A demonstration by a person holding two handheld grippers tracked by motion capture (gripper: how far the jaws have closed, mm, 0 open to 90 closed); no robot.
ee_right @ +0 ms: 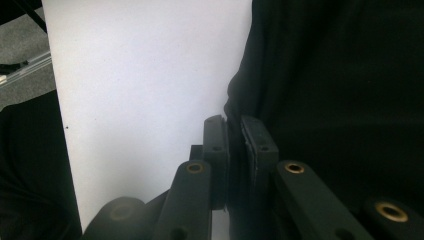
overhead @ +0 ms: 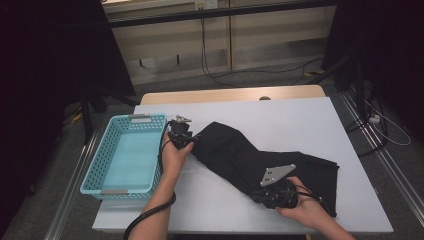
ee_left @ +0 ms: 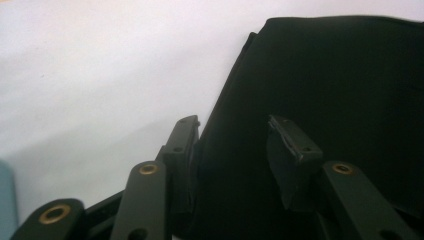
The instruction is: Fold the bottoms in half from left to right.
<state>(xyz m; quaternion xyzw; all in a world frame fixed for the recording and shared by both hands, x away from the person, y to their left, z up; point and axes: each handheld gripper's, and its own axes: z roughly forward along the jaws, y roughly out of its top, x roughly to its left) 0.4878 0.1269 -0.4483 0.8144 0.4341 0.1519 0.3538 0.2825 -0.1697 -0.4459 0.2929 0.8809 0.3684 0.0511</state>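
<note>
A black cloth (overhead: 240,155) lies spread across the middle of the white table (overhead: 300,115), running from near the basket to the front right. My left gripper (overhead: 193,142) is at the cloth's upper-left end. In the left gripper view it (ee_left: 235,142) stands open astride the cloth's edge (ee_left: 340,75), one jaw beside the fabric and one over it. My right gripper (overhead: 255,194) is at the cloth's near edge. In the right gripper view it (ee_right: 234,140) is shut on a fold of the cloth (ee_right: 340,75).
A light-blue plastic basket (overhead: 135,120) with nothing in it sits at the table's left side, just left of my left hand. Bare white table (ee_right: 150,75) lies in front of the cloth and beyond it. Cables run over the floor behind.
</note>
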